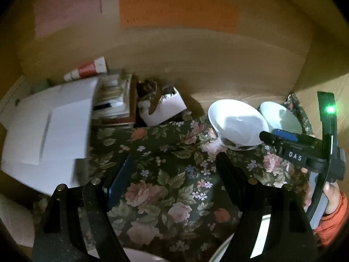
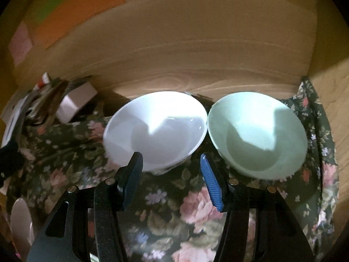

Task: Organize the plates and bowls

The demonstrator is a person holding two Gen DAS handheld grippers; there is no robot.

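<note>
Two bowls are sitting side by side on the floral tablecloth point(image 2: 192, 198), right up against the wooden back wall point(image 2: 196, 50): one white bowl point(image 2: 157, 128) and one pale green bowl point(image 2: 257, 135), so that's one of each colour. Both are standing mouth-up, though from the right wrist view the openings are tipping toward the camera a bit. Being round, they have no real long axis; the pair is lining up left to right along the wall, rims touching or nearly so (hard to call through the blur).

The right gripper point(image 2: 172, 163) is hovering just in front of the white bowl's near rim, its blue pads point(image 2: 212, 183) spread partway and pinching nothing; only tablecloth is showing between them. From the left wrist view, that same right gripper point(image 1: 268, 136) is reaching in over the white bowl point(image 1: 237, 124), with the green one point(image 1: 281, 118) peeking out behind it, and a hand point(image 1: 329, 196) in an orange sleeve point(image 1: 336, 220) is gripping its handle.

The left gripper point(image 1: 172, 163) is hanging over bare cloth with its fingers spread wide and nothing between them. Off to its left there's clutter: one stack of white paper point(image 1: 50, 135), a pile of books point(image 1: 115, 102) and one white box point(image 1: 163, 109).
</note>
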